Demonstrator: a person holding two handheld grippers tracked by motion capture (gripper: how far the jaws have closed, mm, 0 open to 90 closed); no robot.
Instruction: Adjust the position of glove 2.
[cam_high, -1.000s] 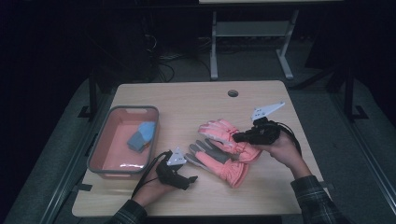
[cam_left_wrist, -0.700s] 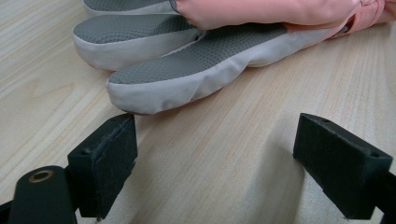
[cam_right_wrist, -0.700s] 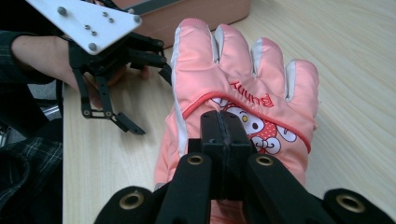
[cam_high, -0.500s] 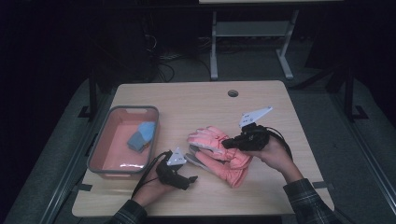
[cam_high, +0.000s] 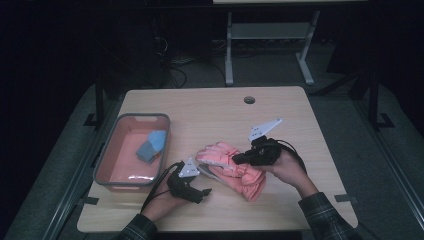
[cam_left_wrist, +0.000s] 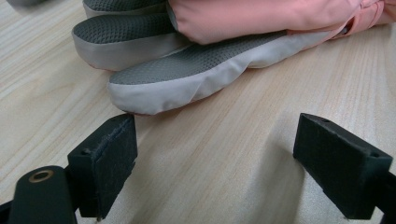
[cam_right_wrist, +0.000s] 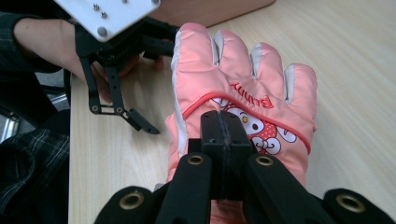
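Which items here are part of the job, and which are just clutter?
In the job:
- pink gloves, top one pinched
- right claw, shut on glove
- left claw, open, beside glove fingertips

Lying about:
- tray
- blue sponge in tray

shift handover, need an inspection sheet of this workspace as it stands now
surface: light wooden table, bare apart from the items below
job's things: pink padded gloves with grey palms, stacked near the front edge
clutter: grey-rimmed pink tray at left, holding a blue sponge
grippers: right gripper shut, on top glove's back; left gripper open, short of the grey fingertips
cables: black cable trails from the left gripper
surroundings: dark floor, white frame behind
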